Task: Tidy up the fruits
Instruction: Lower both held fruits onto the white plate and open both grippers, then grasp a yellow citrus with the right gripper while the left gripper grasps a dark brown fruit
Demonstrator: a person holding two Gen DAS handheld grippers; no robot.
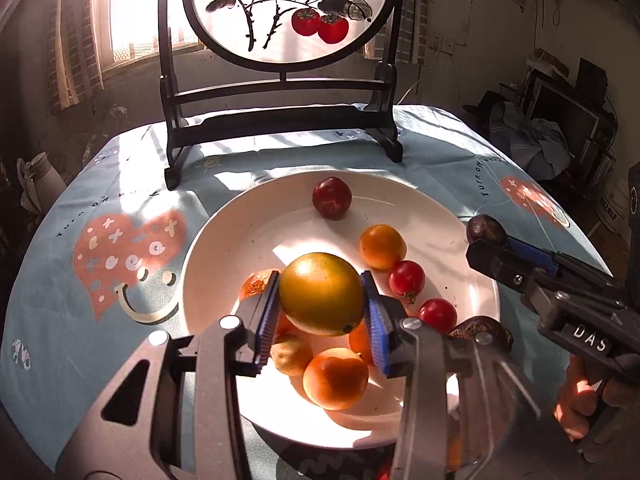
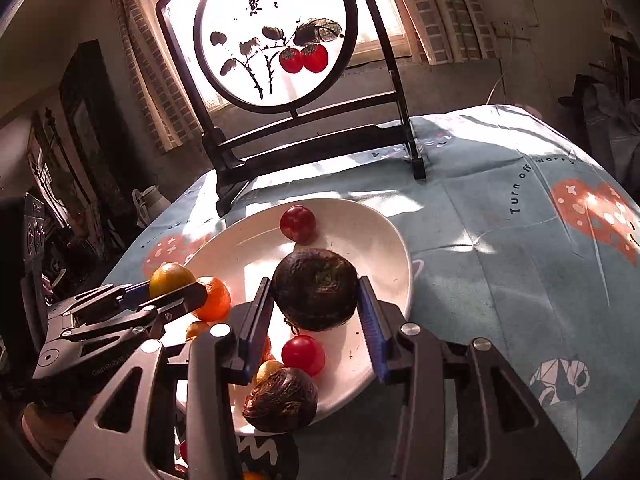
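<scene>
Fruits crowded the plate (image 1: 224,240); above it the left gripper (image 1: 322,300) pinched an orange (image 1: 320,294) and the right gripper (image 2: 316,292) a dark fruit (image 2: 316,288), likely for sorting.

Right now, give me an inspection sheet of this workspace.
Surface: table under a blue printed tablecloth, sunlit in patches.
Job's things: white plate holding oranges, cherry tomatoes, a dark red fruit and a wrinkled dark fruit.
Clutter: framed persimmon screen standing behind the plate.
Grippers: left gripper shut on a green-orange citrus; right gripper shut on a dark wrinkled fruit, both above the plate.
Cables: thin cords on the far wall.
Surroundings: bright window, cluttered room corners.
</scene>
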